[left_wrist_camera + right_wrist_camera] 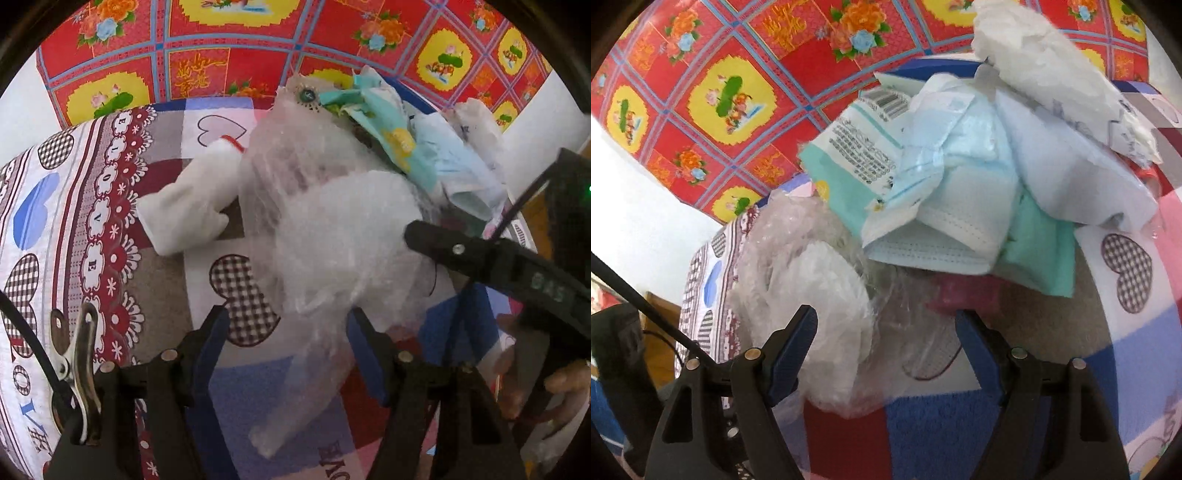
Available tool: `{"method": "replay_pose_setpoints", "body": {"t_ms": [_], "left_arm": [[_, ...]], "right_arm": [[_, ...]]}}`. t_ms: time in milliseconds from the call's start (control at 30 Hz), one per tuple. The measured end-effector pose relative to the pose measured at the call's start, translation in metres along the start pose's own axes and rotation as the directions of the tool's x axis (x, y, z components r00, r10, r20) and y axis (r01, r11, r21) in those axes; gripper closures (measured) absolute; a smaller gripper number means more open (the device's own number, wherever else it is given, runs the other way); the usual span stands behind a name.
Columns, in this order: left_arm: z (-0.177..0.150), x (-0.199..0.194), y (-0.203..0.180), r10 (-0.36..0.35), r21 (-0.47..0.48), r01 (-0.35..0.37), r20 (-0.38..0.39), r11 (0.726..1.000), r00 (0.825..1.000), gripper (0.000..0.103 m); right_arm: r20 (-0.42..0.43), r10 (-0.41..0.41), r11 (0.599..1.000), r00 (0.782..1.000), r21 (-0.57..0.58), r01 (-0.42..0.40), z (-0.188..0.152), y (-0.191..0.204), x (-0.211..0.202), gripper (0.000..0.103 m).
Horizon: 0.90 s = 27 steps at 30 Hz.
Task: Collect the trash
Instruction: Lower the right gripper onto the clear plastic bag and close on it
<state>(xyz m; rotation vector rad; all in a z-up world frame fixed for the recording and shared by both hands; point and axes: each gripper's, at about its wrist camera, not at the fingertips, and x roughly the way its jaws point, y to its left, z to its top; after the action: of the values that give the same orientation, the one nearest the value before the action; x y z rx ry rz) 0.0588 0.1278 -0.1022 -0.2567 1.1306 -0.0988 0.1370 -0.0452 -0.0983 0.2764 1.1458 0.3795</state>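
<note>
A heap of trash lies on a heart-patterned cloth (pixel 74 221). Crumpled clear bubble wrap (pixel 332 229) fills the middle, with a white wad of paper (pixel 184 206) to its left. Behind it lie a teal wrapper (pixel 388 125), a pale blue face mask (pixel 461 177) and a crumpled white tissue (pixel 476 122). My left gripper (pixel 289 319) is open, with a tail of the bubble wrap lying between its fingers. My right gripper (pixel 885 319) is open too, with the bubble wrap (pixel 820 280) between its fingers. The face mask (pixel 942 229) and teal wrapper (pixel 849 173) lie just beyond.
A red floral sheet (pixel 240 44) hangs behind the cloth, with white wall on both sides. One finger of the right gripper (pixel 454 249) reaches in from the right onto the bubble wrap, and a hand (pixel 565 380) shows below it. Something pink (pixel 960 291) lies under the mask.
</note>
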Motion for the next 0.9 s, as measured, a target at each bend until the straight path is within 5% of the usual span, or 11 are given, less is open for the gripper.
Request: {"method": "replay_pose_setpoints", "body": {"t_ms": [67, 200, 300, 567, 733, 900], "left_arm": [[0.0, -0.001, 0.004, -0.027, -0.022, 0.027, 0.003, 0.999, 1.0, 0.033], [0.001, -0.005, 0.015, -0.115, -0.079, 0.115, 0.003, 0.99, 0.993, 0.045], [0.002, -0.013, 0.015, -0.148, -0.077, 0.149, 0.029, 0.986, 0.989, 0.051], [-0.001, -0.026, 0.017, -0.148, -0.061, 0.15, 0.039, 0.987, 0.988, 0.053], [-0.007, -0.015, 0.018, -0.163, -0.077, 0.162, -0.001, 0.984, 0.987, 0.055], [-0.011, -0.009, 0.011, -0.183, -0.053, 0.182, -0.028, 0.982, 0.983, 0.056]], "right_arm": [[-0.004, 0.005, 1.0, 1.0, -0.01, -0.005, 0.001, 0.002, 0.005, 0.025], [-0.036, 0.042, 0.999, 0.998, -0.018, -0.043, -0.001, 0.008, 0.011, 0.067], [-0.04, 0.039, 0.997, 0.998, -0.062, -0.042, -0.008, 0.019, 0.004, 0.082], [-0.13, 0.059, 0.995, 0.99, -0.067, -0.068, -0.041, 0.029, -0.007, 0.082], [-0.178, 0.04, 0.997, 0.983, -0.06, -0.052, -0.054, 0.025, -0.008, 0.069], [-0.165, 0.058, 0.998, 0.985, 0.002, -0.058, -0.056, 0.011, -0.011, 0.068]]}}
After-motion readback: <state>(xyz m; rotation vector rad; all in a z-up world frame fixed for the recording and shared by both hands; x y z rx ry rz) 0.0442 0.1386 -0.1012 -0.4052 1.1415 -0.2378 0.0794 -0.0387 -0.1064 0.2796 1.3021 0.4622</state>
